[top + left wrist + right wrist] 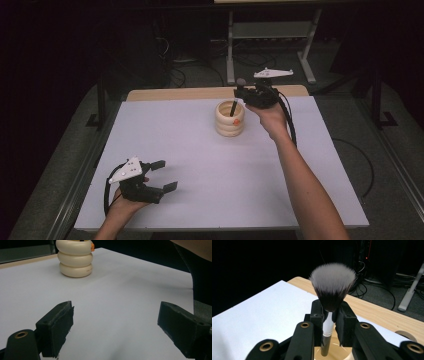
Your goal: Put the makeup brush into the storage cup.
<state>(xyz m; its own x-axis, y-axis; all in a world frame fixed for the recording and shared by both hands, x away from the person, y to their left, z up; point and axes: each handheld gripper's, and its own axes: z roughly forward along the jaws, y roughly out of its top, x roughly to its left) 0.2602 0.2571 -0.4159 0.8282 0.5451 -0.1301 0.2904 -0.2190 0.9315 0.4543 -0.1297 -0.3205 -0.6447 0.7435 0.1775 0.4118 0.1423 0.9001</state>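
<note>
A cream ribbed holder [230,119] made of three stacked rings stands at the far middle of the white table [210,165]. A makeup brush [332,290] with a white-tipped dark head and silver-and-black handle stands upright, its lower end inside the holder [334,353]. My right gripper [243,95] is shut on the brush [236,102] just below the bristles, above the holder's far right rim. My left gripper [164,175] rests open near the front left of the table, with nothing between its pads [60,327]. The holder [75,258] stands far ahead of it.
A wooden table edge [210,92] shows behind the white sheet. Beyond it are a grey metal frame [270,35] and cables on the floor. A small orange mark [236,120] sits on the holder's side.
</note>
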